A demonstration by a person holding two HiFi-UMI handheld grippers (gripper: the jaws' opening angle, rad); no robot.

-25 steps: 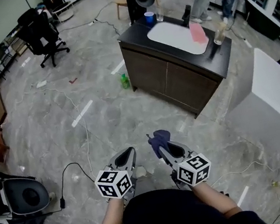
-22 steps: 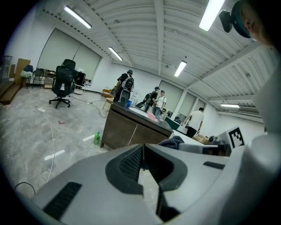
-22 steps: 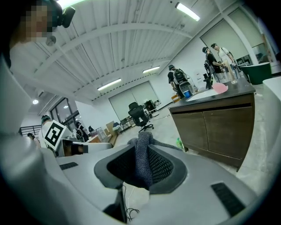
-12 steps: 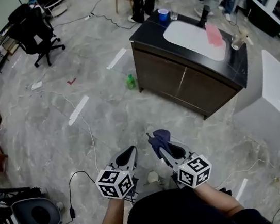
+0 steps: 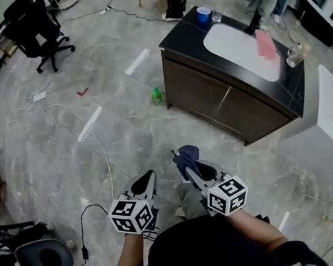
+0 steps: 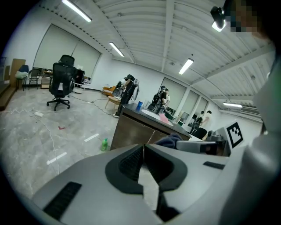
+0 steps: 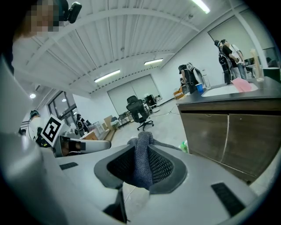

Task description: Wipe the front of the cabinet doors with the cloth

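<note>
With the person a step nearer, the cabinet doors [image 5: 224,107] show larger but still far from the cloth [image 5: 188,154], which stays clamped in the right tongs [image 5: 185,167], the left tongs [image 5: 150,176] closed and empty, so wiping has not begun

A black short-sleeved top [image 5: 203,251] carries small pale lettering. The left tongs [image 5: 150,175] and right tongs [image 5: 190,168] are grey with black ribbed pads, each bearing a black-and-white marker cube [image 5: 131,216].

Head steeply down; others toward cabinet [image 5: 224,105]
</note>
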